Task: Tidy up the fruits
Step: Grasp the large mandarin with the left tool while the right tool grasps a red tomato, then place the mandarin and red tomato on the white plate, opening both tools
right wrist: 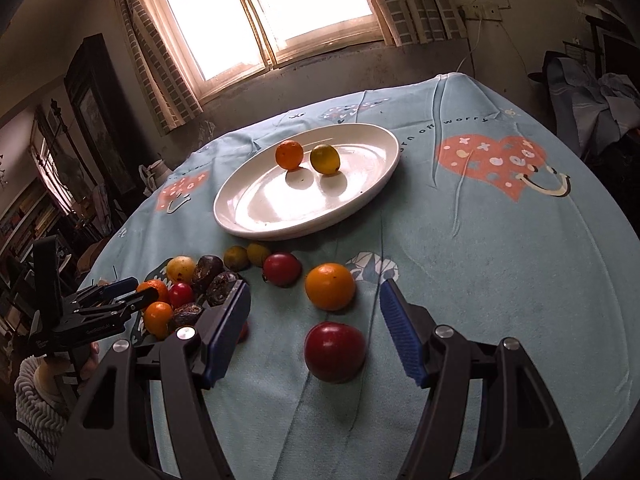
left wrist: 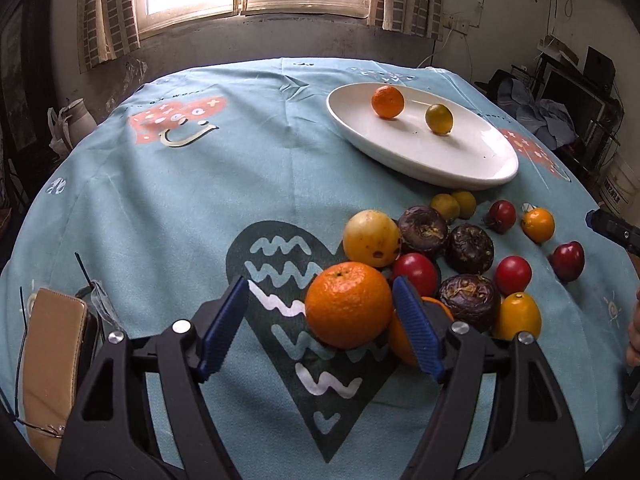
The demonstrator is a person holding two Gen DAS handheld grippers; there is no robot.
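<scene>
Both grippers were held open over loose fruit on the light-blue printed tablecloth point(left wrist: 168, 208).

At the left, the left gripper point(left wrist: 320, 316) was seen with its jaws spread wide; the large round orange point(left wrist: 348, 304) lay between the blue pads point(left wrist: 416, 332), close against the right pad, but whether it was touched could not be told. The heap of mixed fruit point(left wrist: 448, 252) was piled just beside it, and the white oval ceramic plate point(right wrist: 256, 216), bearing a small orange fruit point(right wrist: 289, 155) and a yellow-green fruit point(right wrist: 325, 159), stood beyond. At the right, the right gripper point(right wrist: 314, 320) was held partly open with nothing gripped; the dark-red round fruit point(right wrist: 334, 351) rested on the cloth between its fingers, apart from both.
</scene>
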